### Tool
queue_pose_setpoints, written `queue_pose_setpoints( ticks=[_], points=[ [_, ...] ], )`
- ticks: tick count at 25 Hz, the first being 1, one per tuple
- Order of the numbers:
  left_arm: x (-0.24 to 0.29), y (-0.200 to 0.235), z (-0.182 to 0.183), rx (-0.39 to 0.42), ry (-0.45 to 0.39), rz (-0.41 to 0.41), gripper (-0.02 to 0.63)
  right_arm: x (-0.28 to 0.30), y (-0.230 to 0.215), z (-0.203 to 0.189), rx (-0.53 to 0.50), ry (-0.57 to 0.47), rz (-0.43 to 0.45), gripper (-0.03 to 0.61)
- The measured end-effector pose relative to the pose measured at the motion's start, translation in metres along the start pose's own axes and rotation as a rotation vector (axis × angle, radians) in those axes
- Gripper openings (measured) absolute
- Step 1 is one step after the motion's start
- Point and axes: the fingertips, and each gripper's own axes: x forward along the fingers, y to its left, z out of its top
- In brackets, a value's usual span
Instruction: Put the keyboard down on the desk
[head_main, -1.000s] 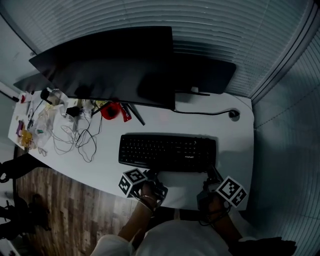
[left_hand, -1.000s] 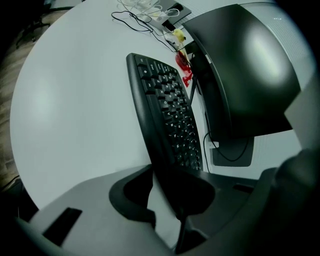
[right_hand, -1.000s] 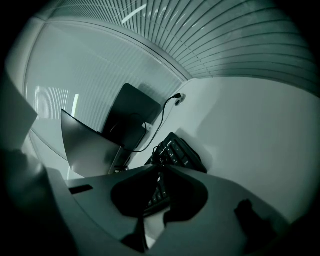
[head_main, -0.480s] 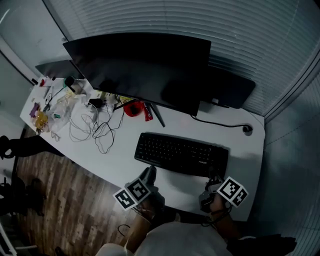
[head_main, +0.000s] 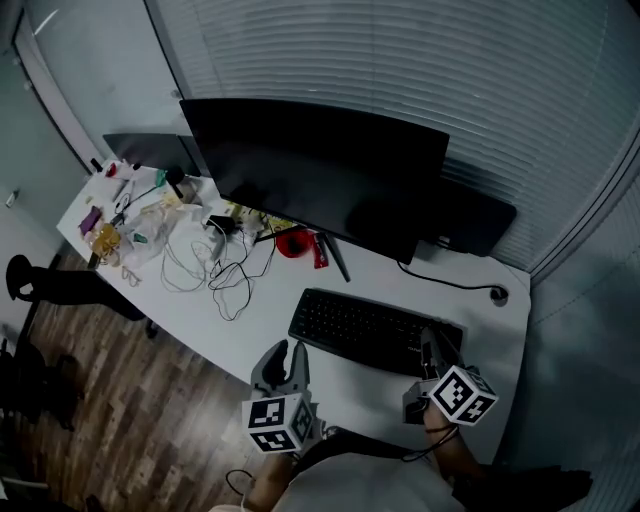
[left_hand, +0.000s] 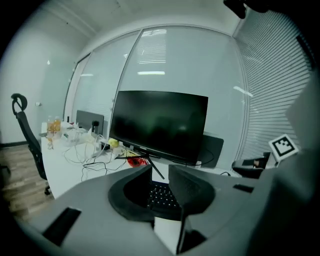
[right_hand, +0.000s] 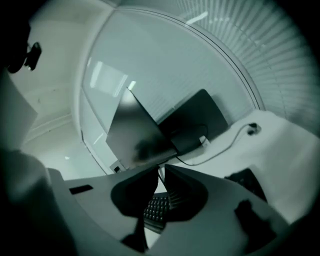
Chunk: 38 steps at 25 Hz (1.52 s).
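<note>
A black keyboard (head_main: 372, 331) lies flat on the white desk (head_main: 245, 322), in front of the big dark monitor (head_main: 320, 170). My left gripper (head_main: 291, 353) hovers at the desk's near edge, short of the keyboard's left end. It is open with nothing between its fingers, and the keys (left_hand: 160, 196) show through the gap of the left gripper (left_hand: 160, 170). My right gripper (head_main: 434, 347) sits over the keyboard's right end. The right gripper (right_hand: 161, 170) has its jaws nearly together, with the keyboard (right_hand: 156, 210) between them.
Tangled cables (head_main: 215, 268) and small clutter cover the desk's left part, with a red object (head_main: 292, 243) by the monitor's foot. A second dark screen (head_main: 480, 225) stands behind, and a cable runs to a grommet (head_main: 499, 295). A black chair (head_main: 60, 285) stands left, over wooden floor.
My left gripper has drawn back from the keyboard's front left edge toward the desk's near edge. The right gripper stays at the keyboard's right end. The head view has swung.
</note>
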Motion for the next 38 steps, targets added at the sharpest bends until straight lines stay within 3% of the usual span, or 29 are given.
queue_pose_setpoints(
  ticks=[5, 9, 11, 15, 18, 25, 38],
  points=[
    [-0.014, 0.007, 0.006, 0.022, -0.038, 0.018, 0.076, -0.008, 0.039, 0.031, -0.326, -0.089, 0.026, 0.055],
    [-0.016, 0.011, 0.013, 0.057, -0.060, 0.028, 0.041, -0.026, 0.047, 0.055, -0.575, -0.203, -0.052, 0.055],
    [-0.015, 0.009, 0.017, 0.065, -0.068, 0.014, 0.037, -0.037, 0.045, 0.066, -0.625, -0.249, -0.091, 0.055],
    [-0.013, -0.002, 0.027, 0.105, -0.089, -0.037, 0.021, -0.055, 0.037, 0.072, -0.610, -0.261, -0.138, 0.055],
    [-0.011, -0.009, 0.034, 0.066, -0.107, -0.077, 0.014, -0.067, 0.028, 0.072, -0.604, -0.251, -0.183, 0.049],
    [-0.005, -0.007, 0.038, 0.059, -0.099, -0.079, 0.014, -0.089, 0.005, 0.073, -0.570, -0.243, -0.273, 0.041],
    [0.010, -0.013, 0.034, 0.069, -0.084, -0.101, 0.014, -0.094, -0.016, 0.061, -0.561, -0.181, -0.325, 0.032]
  ],
)
